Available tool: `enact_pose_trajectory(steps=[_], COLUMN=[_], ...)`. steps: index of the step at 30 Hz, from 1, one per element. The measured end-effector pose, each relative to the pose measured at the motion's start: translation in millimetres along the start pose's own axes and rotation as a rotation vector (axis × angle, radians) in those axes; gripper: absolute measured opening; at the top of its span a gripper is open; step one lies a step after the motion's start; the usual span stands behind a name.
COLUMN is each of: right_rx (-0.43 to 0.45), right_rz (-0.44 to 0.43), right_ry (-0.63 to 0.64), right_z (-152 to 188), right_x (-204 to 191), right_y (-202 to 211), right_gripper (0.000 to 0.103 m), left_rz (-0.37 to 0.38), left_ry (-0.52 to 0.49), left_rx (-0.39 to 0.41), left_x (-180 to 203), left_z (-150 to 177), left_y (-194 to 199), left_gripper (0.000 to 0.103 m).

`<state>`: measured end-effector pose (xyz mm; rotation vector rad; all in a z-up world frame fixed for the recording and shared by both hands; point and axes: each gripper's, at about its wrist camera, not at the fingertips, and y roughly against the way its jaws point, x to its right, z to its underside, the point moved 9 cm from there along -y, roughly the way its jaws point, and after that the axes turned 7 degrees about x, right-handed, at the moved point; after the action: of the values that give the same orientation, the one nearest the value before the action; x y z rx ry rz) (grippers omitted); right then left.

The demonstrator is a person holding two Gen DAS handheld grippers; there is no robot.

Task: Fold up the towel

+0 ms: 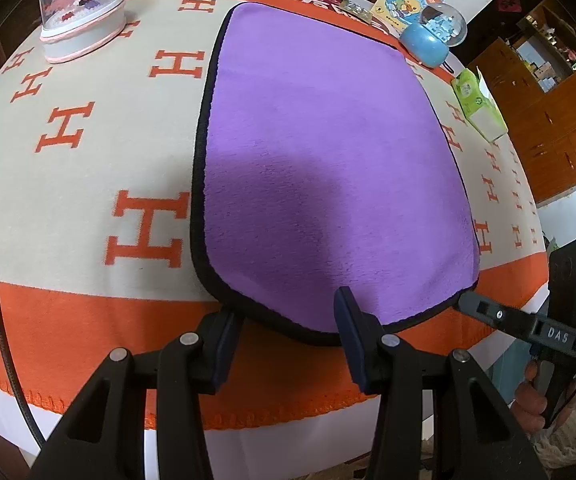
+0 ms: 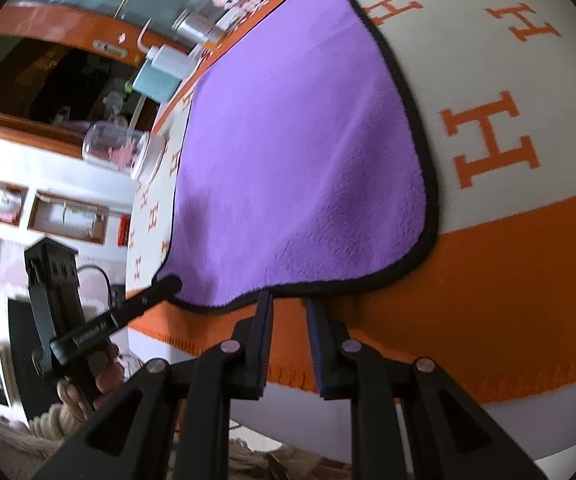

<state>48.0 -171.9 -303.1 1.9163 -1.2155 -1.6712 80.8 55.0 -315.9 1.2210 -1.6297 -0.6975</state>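
Lying flat, the soft purple fleece towel with black trim (image 1: 328, 152) looks light and floppy. Grab its near corners. Left gripper (image 1: 284, 332) and right gripper (image 2: 290, 316) both have jaws apart.

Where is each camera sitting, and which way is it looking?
Left wrist: sits on the left tool, looking across the purple towel toward the table's far clutter; the right tool and its hand show at right.
Right wrist: sits on the right tool, rolled sideways, looking along the towel; the left tool and its hand show at left.
Shared: towel, orange H blanket, each other's tool.
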Motion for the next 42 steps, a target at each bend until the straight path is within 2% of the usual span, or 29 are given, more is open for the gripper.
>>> enact_pose_trajectory(steps=[8, 13, 20, 25, 26, 33, 42], right_rx=[0.104, 0.120, 0.129, 0.125, 0.123, 0.145, 0.203], right_rz=[0.043, 0.090, 0.152, 0.194, 0.191, 0.145, 0.116], right_ry=[-0.091, -0.100, -0.025, 0.087, 0.107, 0.165, 0.178], right_z=[-18, -22, -26, -25, -25, -41, -89], right_x=[21, 34, 37, 29, 26, 6, -16], right_y=[17, 25, 36, 39, 40, 47, 57], right_gripper=[0.017, 0.017, 0.017, 0.015, 0.011, 0.006, 0.006], left_rz=[-0.007, -0.009, -0.015, -0.015, -0.011, 0.007, 0.007], left_ry=[0.015, 0.014, 0.026, 0.013, 0.011, 0.014, 0.088], left_rx=[0.006, 0.009, 0.012, 0.008, 0.007, 0.048, 0.119], left_x=[-5, -5, -7, -5, -4, 8, 11], left_z=[0, -2, -3, -2, -3, -17, -73], left_y=[-1, -2, -1, 0, 0, 12, 23], left_gripper=[0.045, 0.040, 0.027, 0.014, 0.012, 0.008, 0.007])
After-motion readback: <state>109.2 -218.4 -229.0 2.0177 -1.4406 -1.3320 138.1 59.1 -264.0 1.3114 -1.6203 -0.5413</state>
